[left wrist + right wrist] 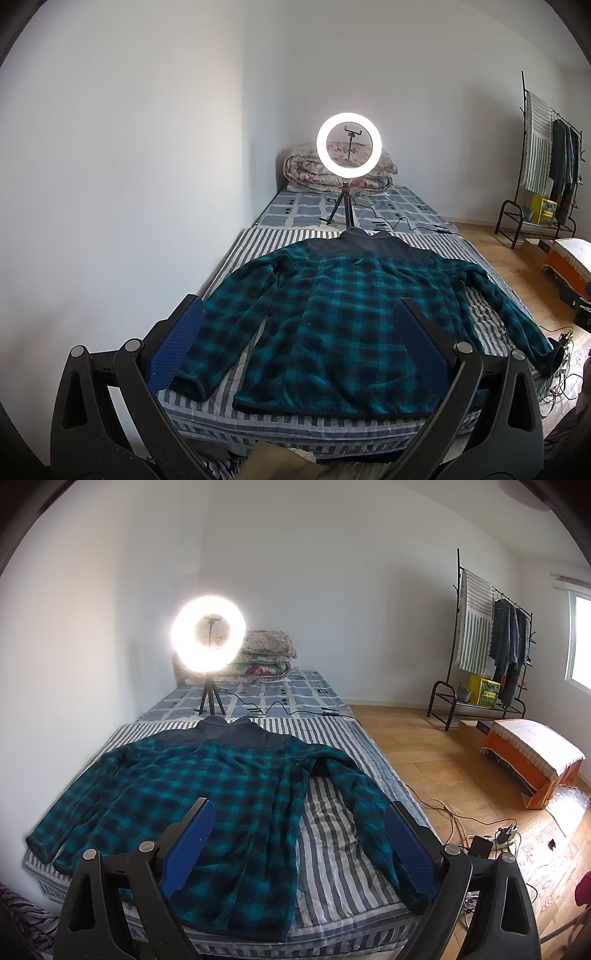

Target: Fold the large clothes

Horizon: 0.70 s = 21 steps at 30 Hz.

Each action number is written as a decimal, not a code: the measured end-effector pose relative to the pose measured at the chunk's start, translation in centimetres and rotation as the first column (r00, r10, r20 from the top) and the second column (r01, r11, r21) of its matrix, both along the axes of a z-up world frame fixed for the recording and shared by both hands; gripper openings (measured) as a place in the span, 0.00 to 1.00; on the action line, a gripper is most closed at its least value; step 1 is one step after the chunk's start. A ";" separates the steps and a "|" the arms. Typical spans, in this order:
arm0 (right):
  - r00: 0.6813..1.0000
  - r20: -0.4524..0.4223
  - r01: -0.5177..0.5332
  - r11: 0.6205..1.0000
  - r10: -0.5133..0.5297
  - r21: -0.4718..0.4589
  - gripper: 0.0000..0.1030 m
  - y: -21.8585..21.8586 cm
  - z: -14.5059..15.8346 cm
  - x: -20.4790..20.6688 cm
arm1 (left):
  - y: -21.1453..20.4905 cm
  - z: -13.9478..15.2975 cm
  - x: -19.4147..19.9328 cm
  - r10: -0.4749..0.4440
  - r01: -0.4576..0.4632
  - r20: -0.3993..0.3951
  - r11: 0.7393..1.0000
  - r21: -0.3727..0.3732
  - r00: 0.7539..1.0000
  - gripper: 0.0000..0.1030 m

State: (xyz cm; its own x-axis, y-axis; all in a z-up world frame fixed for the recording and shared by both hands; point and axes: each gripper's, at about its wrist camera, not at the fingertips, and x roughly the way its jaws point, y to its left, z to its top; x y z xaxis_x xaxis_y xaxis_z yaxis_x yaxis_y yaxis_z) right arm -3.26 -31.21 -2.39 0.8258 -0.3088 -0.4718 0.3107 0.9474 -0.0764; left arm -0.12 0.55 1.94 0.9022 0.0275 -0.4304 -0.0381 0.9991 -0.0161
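Note:
A teal and black plaid fleece jacket [332, 317] [207, 790] lies flat on the striped bed cover [258, 424] [332, 849], dark collar towards the far end and both sleeves spread out to the sides. My left gripper [299, 306] hovers above the near foot of the bed, open, its blue pads framing the jacket's left sleeve and body with nothing between them. In the right wrist view my right gripper [299, 806] is open too, above the jacket's right half, and touches nothing.
A lit ring light on a small tripod [349, 146] [208, 642] stands on the bed beyond the collar, with cables [280, 707] trailing right. Folded quilts [266, 653] lie at the head. A wall runs along the bed's left side. On the right: wooden floor, clothes rack [491, 642], orange bench [532, 757], power strip [502, 840].

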 end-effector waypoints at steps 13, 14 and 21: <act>1.000 0.003 0.000 1.000 0.000 0.002 0.92 0.0 0.1 0.0 | -0.1 0.3 0.1 0.001 -0.001 0.003 1.000 -0.003 1.000 1.00; 1.000 0.003 0.000 1.000 0.000 0.002 0.92 0.0 0.2 0.0 | -0.1 0.3 0.1 0.002 -0.002 0.003 1.000 -0.002 1.000 1.00; 1.000 0.003 0.001 1.000 -0.001 0.004 0.92 0.0 0.2 0.1 | -0.1 0.6 0.1 0.002 -0.002 0.004 1.000 -0.002 1.000 1.00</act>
